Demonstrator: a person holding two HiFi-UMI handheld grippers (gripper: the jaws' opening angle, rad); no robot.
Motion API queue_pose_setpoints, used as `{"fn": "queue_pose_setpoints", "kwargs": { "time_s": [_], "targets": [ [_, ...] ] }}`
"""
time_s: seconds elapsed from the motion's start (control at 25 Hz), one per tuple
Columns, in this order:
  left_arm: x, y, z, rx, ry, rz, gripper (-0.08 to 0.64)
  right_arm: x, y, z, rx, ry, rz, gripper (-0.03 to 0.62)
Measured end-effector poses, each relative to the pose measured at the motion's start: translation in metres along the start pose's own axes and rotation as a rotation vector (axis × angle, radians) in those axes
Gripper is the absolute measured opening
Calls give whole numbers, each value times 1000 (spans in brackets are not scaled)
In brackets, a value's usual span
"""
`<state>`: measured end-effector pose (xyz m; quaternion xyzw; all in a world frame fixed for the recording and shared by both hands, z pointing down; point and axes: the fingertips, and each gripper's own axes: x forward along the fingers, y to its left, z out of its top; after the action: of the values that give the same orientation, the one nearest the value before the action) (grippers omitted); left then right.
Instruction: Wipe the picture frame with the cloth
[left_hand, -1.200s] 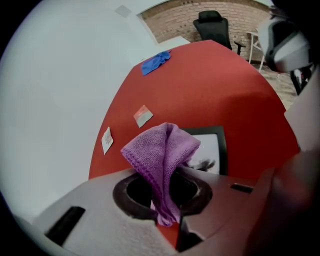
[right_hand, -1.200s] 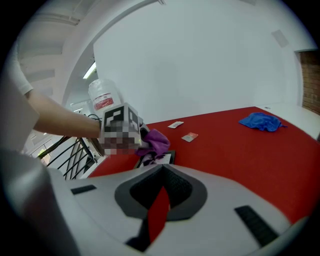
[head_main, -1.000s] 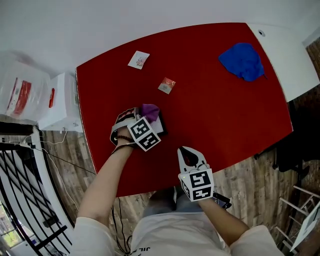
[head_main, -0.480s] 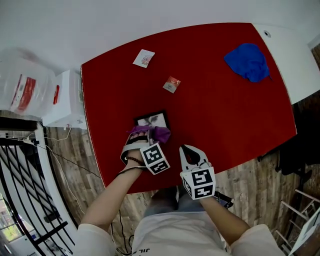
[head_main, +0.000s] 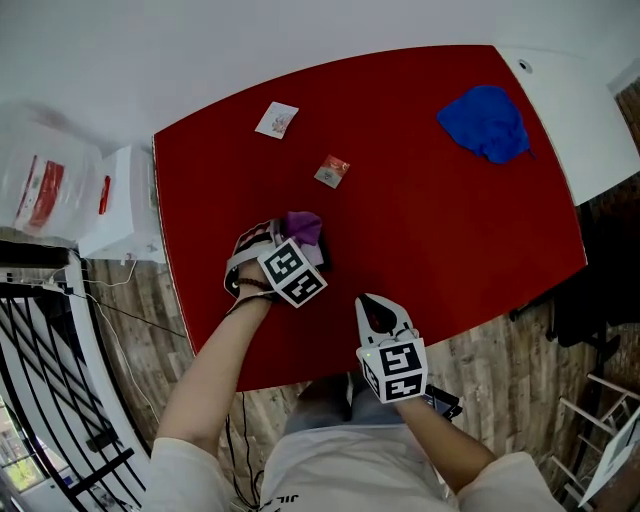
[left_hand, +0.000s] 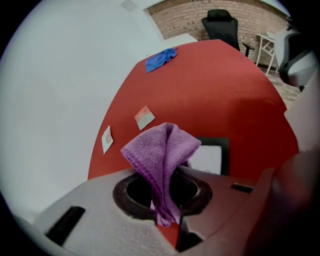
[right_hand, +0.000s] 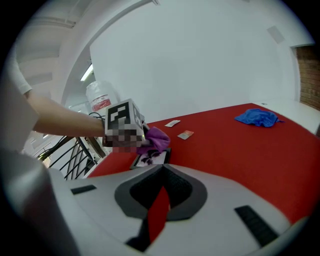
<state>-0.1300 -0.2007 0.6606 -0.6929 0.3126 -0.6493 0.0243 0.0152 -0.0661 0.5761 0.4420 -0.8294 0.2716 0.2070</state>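
My left gripper (head_main: 291, 246) is shut on a purple cloth (head_main: 302, 226) and holds it down on the picture frame (head_main: 323, 260), which lies flat near the red table's left front part and is mostly hidden under the gripper. In the left gripper view the cloth (left_hand: 162, 150) bunches up out of the shut jaws, with the black frame and its white picture (left_hand: 210, 157) just beyond. My right gripper (head_main: 377, 305) hovers over the table's front edge, shut and empty. From the right gripper view I see the cloth (right_hand: 156, 139) resting on the frame (right_hand: 150, 159).
A blue cloth (head_main: 485, 122) lies at the far right of the red table (head_main: 430, 230). A white card (head_main: 277, 119) and a small packet (head_main: 332, 171) lie beyond the frame. A white cabinet (head_main: 120, 205) and a black railing (head_main: 50, 400) stand to the left.
Half a second ago the left gripper and cloth were nearer me, with the frame uncovered; they have slid away from me, back over the frame. The right gripper has stayed put.
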Motion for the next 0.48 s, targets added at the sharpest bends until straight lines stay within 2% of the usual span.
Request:
{"fn": "queue_pose_setpoints", "kwargs": {
  "time_s": [0.24, 0.48],
  "targets": [
    [20, 7, 11, -26, 15, -11, 63, -6, -13, -3, 11, 1, -23, 5],
    [7, -42, 16, 55, -29, -37, 63, -9, -28, -11, 17, 14, -43, 5]
  ]
}}
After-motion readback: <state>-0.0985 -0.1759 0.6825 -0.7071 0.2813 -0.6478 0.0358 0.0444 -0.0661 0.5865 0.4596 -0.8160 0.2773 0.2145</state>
